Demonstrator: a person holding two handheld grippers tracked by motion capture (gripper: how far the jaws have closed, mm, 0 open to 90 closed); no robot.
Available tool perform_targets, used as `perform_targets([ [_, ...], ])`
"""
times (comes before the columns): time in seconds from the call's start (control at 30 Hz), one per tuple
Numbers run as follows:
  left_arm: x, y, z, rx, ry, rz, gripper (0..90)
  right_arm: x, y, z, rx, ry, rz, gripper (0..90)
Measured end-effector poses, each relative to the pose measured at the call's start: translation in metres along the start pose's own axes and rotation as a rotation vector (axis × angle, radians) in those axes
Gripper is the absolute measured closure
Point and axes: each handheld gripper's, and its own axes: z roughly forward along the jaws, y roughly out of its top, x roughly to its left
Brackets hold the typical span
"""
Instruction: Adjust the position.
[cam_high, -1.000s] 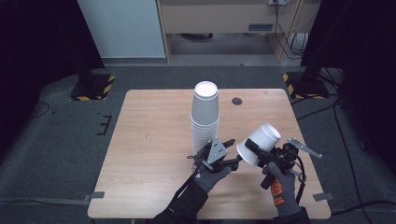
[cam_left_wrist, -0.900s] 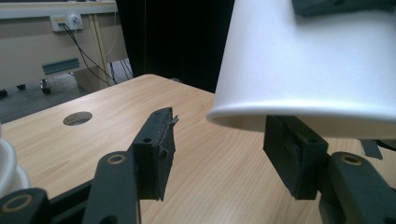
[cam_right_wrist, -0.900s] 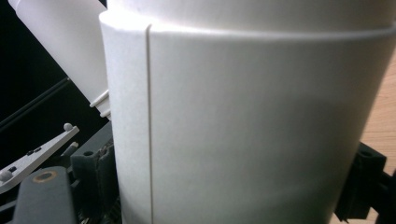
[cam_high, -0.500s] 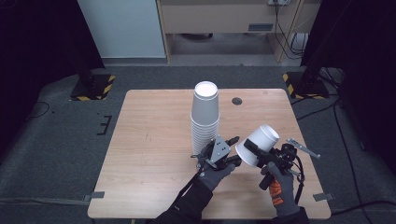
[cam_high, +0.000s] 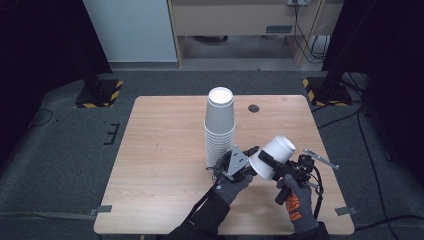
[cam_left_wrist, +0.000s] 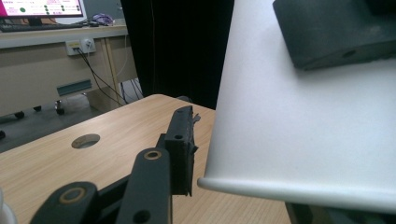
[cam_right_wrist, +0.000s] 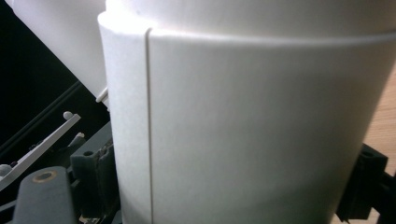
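- White paper cup (cam_high: 276, 156) lies tilted above the near right part of the wooden table (cam_high: 165, 150), its closed base pointing up and to the far right, its rim toward the left.
- Right gripper (cam_high: 272, 165), held in a gloved hand (cam_high: 299, 202) at the near edge, is clenched on the cup's wall (in the right gripper view a black pad sits against each side of the white wall (cam_right_wrist: 243, 126)).
- Left gripper (cam_high: 248, 161), just left of the cup, reaches to its rim; its jaws have just been closing. In the left gripper view one jaw's pad (cam_left_wrist: 181, 149) stands just beside the rolled rim (cam_left_wrist: 299, 186), with a thin gap showing, and whether the other jaw touches I cannot tell.
- Just beyond the left gripper stands a tall stack of white cups (cam_high: 219, 125), upside down, near the table's middle.
- Farther off, a small round hole (cam_high: 254, 108) sits in the tabletop near the far edge.
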Motion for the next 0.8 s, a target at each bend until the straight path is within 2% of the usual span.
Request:
perform_targets([
  [0.27,0.001,-0.001,-0.002,0.003,0.002,0.021,73.2,-0.002,0.0,0.0,0.005,0.005,0.003,15.0],
  [0.37,0.001,-0.003,-0.003,0.007,-0.011,0.023,77.4,-0.004,0.0,0.001,0.004,0.005,0.007,14.8],
  [0.6,0.001,-0.004,-0.005,0.011,-0.035,0.03,82.0,-0.009,0.001,-0.001,-0.008,-0.003,0.011,12.9],
  [0.67,0.001,-0.003,-0.006,0.012,-0.035,0.031,82.4,-0.01,0.001,-0.001,-0.007,0.005,0.022,12.7],
  [0.8,0.001,-0.004,-0.008,0.014,-0.035,0.027,83.1,-0.011,0.002,-0.001,-0.006,0.003,0.014,11.7],
])
